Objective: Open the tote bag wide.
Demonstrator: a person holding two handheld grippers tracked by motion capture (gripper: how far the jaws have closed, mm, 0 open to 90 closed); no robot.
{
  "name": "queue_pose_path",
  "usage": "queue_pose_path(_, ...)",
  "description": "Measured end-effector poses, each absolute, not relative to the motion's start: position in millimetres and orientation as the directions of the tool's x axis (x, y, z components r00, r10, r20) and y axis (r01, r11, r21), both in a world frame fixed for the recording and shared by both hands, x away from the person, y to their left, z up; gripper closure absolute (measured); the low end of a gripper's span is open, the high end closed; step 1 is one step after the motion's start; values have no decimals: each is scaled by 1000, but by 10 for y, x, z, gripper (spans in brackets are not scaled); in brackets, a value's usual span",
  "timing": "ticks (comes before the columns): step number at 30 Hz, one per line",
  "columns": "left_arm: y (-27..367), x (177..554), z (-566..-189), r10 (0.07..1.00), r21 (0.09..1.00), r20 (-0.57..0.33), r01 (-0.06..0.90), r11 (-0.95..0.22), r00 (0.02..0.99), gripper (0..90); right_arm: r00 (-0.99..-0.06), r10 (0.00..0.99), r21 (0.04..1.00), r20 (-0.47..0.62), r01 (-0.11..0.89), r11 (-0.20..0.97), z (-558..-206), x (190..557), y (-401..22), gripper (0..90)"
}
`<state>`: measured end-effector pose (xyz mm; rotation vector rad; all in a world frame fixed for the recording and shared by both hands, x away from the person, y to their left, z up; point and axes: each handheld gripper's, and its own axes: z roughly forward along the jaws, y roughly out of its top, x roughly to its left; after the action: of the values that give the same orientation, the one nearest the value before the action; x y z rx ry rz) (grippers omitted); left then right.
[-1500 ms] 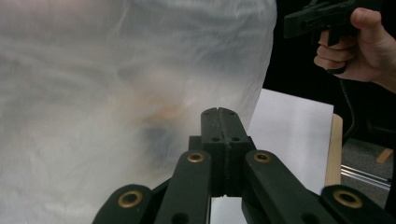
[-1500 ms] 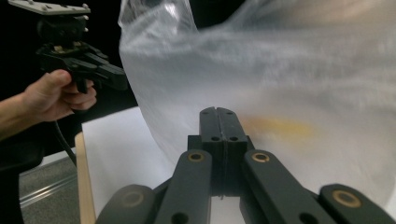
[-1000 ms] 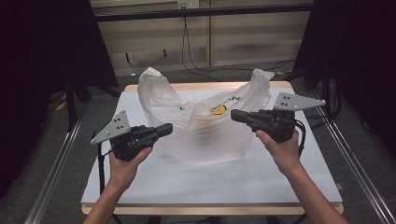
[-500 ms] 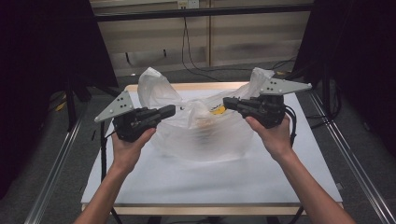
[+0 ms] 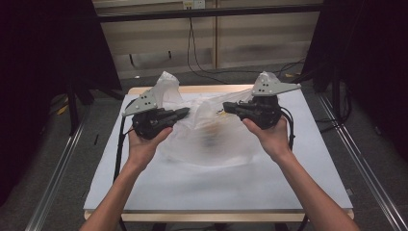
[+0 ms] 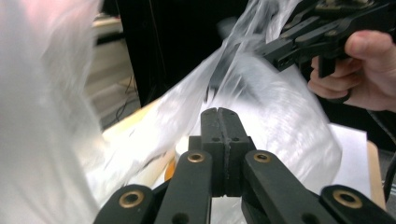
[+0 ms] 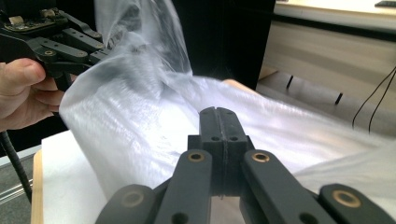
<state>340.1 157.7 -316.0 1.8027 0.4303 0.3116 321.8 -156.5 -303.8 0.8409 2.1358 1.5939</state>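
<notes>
Claws, left (image 5: 185,112) and right (image 5: 227,107), clamped on plastic bag (image 5: 211,139), now farther up table.

Bag (image 5: 211,139): thin translucent plastic, crinkled, faintly glossy. Left gripper (image 5: 185,111), right gripper (image 5: 225,107): matt black plastic, brass-coloured pivot pins. Counter (image 5: 202,187): matt white top, pale wood edge.

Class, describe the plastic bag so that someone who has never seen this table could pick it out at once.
On the white table, look toward the far half between the person's two hands. There a big translucent plastic bag bulges upward, each top corner pinched in a black gripper. Nothing else there is see-through and crinkled, with something small and yellow showing inside.
</notes>
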Motion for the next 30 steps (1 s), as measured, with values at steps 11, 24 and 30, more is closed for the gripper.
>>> queue_pose_path(11,1398,3643,-3584,442,915,-45,214,-342,896,900,-738,666,903,112,356,242,-3500,3466,-1496,900)
queue_pose_path(24,1382,3729,-3998,445,895,-96,273,-353,890,900,-729,668,887,152,399,233,-3893,3527,-1591,900)
queue_pose_path(30,1398,3855,-4170,449,896,-141,307,-322,882,900,-728,662,898,178,396,193,-4023,3614,-1638,900)
